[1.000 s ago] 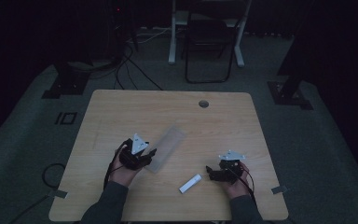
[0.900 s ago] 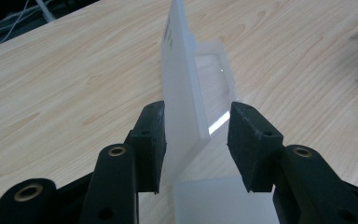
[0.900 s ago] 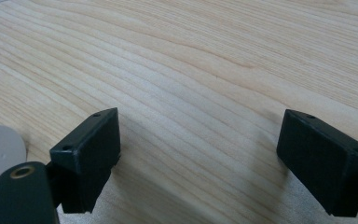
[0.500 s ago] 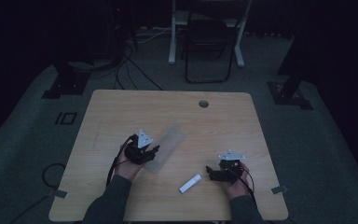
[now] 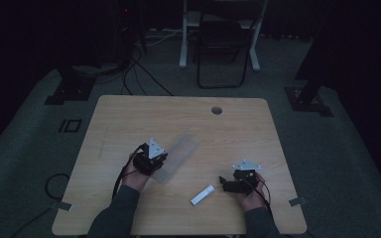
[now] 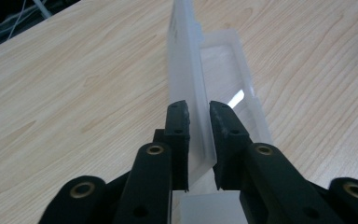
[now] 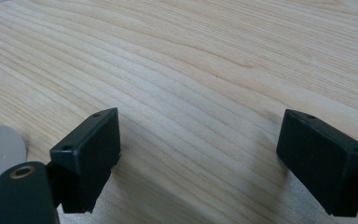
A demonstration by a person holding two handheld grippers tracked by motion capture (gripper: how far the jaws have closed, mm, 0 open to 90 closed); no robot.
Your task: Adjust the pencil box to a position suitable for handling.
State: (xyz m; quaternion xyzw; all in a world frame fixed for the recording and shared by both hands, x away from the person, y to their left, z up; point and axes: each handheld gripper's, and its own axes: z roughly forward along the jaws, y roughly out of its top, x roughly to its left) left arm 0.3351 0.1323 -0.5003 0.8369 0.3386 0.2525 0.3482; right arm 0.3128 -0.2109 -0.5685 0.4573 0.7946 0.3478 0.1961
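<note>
1. Pinching one raised long wall of the clear, shallow rectangular plastic tray (image 6: 223, 70), our left gripper (image 6: 199, 114) has its jaws closed on it, mid-table.
2. We hold our right gripper (image 7: 198, 140) spread wide over the bare light wooden table (image 5: 129, 119).
3. We judge the small white plastic cylinder (image 5: 202, 195), just beside that gripper, not yet grasped.
</note>
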